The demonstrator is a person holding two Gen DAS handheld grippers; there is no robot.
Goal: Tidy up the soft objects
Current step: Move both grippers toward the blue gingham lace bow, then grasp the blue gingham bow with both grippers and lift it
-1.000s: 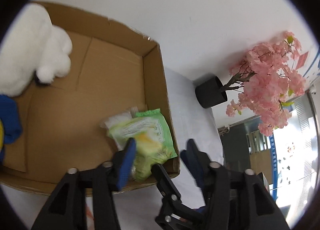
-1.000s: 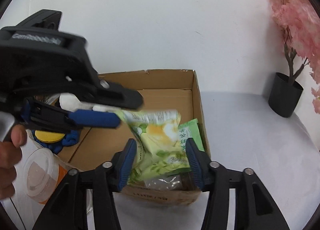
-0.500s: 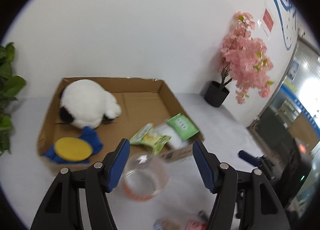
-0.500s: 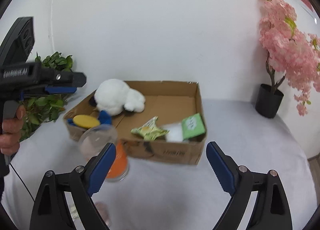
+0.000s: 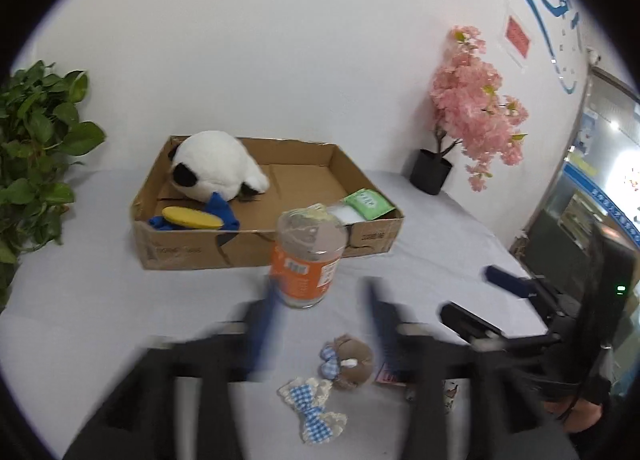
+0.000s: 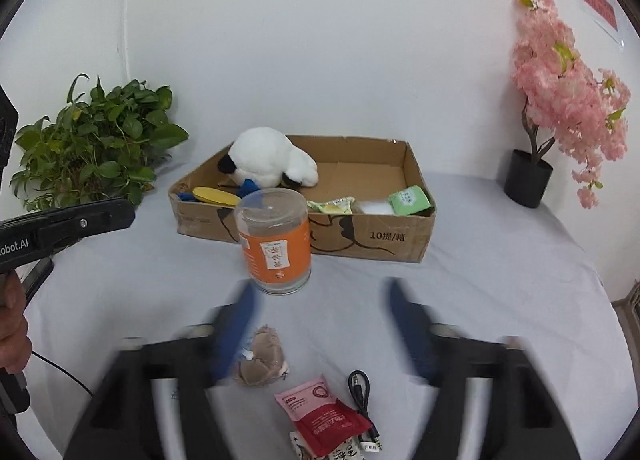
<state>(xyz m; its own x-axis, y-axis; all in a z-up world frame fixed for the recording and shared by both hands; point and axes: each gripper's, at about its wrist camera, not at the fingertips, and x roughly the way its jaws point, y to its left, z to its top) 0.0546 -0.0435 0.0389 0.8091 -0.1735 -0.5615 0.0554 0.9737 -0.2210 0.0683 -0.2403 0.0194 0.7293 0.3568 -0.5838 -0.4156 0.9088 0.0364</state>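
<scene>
Both grippers, left (image 5: 320,324) and right (image 6: 320,324), have empty jaws opening wide, near the cardboard box (image 6: 372,238) holding a plush panda (image 6: 272,159).

Ahead of the claws a plain white wall (image 6: 320,39) rises behind a table under a pale grey cloth (image 6: 500,260). Far left of them stands a leafy green plant (image 6: 100,147); far right, a pink blossom tree (image 6: 568,107) in a black pot (image 6: 526,177). A bright glass doorway (image 5: 600,163) lies beyond the right.
</scene>
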